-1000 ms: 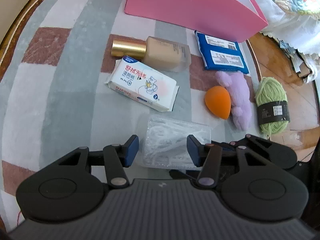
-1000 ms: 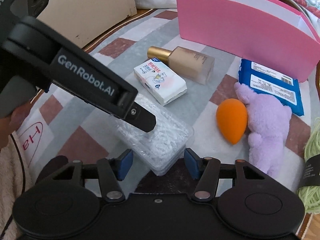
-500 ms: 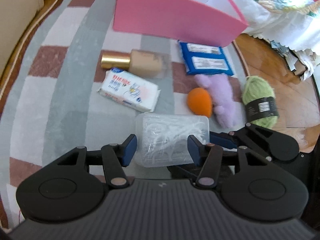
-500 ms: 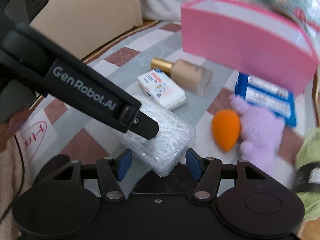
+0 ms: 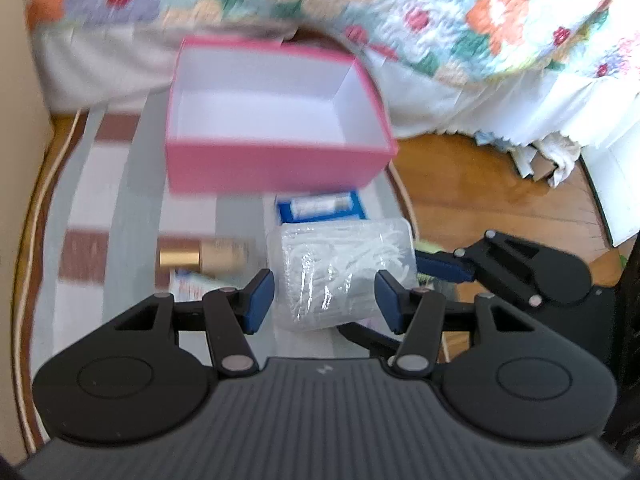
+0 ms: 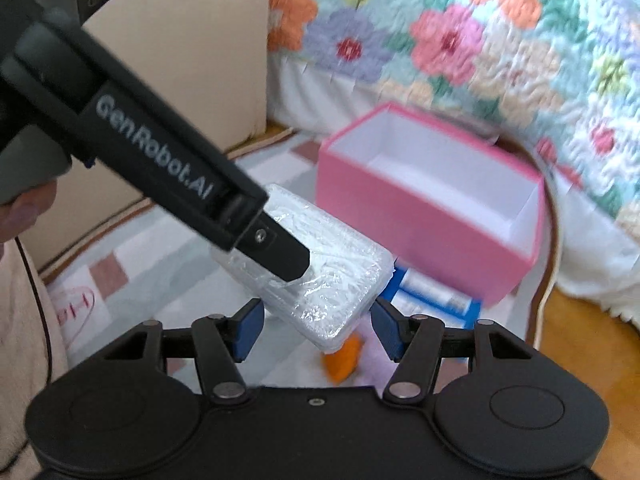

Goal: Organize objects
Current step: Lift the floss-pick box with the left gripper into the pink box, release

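Above the rug [image 5: 100,216], 2 tongs [image 5: 325,300] [image 6: 316,330], angled downward, clamp the plastic case [image 5: 344,272].

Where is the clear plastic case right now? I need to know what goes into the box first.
Clear plastic case: held up between both hand-held grippers, above the rug, in front of the pink box.

Open box [image 5: 276,160] on rug [image 5: 96,200], at far edge, near bed [image 5: 500,20]. Wipes pack [image 5: 320,208] just before box, toward rug's right edge. Bottle [image 5: 200,256] left of wipes pack, tissue pack [image 5: 192,284] before it. Clear case [image 5: 344,272] above rug, between left gripper [image 5: 325,296] pads. Sponge [image 6: 340,360] under case.
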